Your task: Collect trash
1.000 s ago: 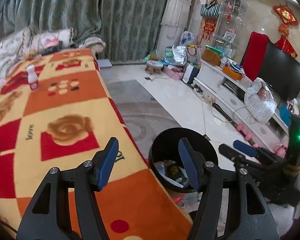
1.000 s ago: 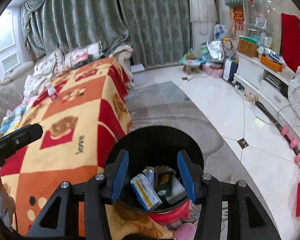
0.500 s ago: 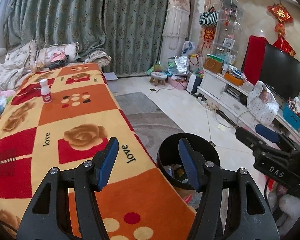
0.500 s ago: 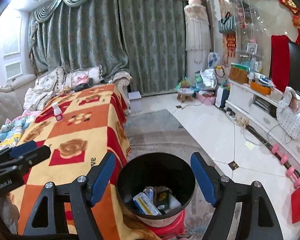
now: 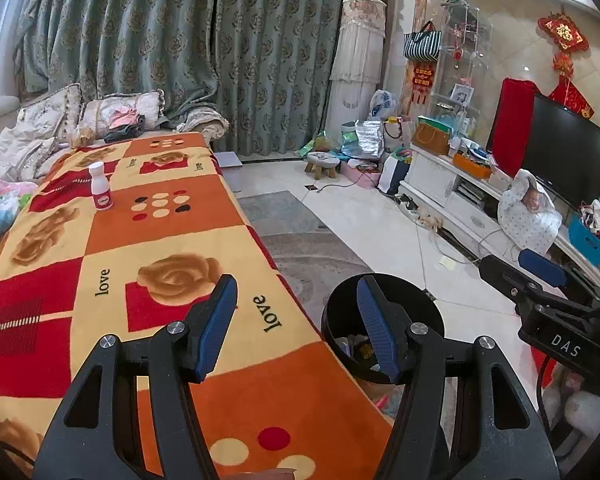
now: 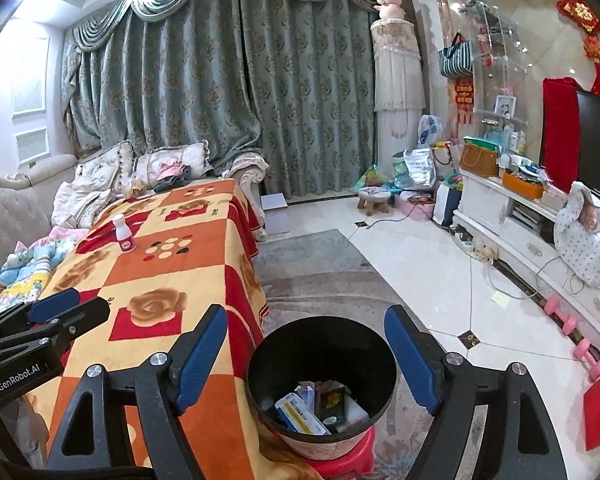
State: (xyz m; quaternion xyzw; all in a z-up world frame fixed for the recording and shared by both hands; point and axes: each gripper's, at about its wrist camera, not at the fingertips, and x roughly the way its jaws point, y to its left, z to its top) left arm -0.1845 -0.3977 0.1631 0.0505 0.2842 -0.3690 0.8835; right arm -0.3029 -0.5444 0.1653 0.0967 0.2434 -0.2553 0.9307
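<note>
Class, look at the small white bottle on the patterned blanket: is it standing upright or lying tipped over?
Upright. The white bottle stands on its base on the blanket, cap at the top, red label around its lower part; both views show it so.

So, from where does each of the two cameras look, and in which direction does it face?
Left wrist: on the left gripper, looking along the blanket-covered table at the white bottle; the right gripper shows at its right.
Right wrist: on the right gripper, jaws opening and empty, above the black bin; the left gripper shows at its left.
Shared: table, bottle, bin, curtains.
</note>
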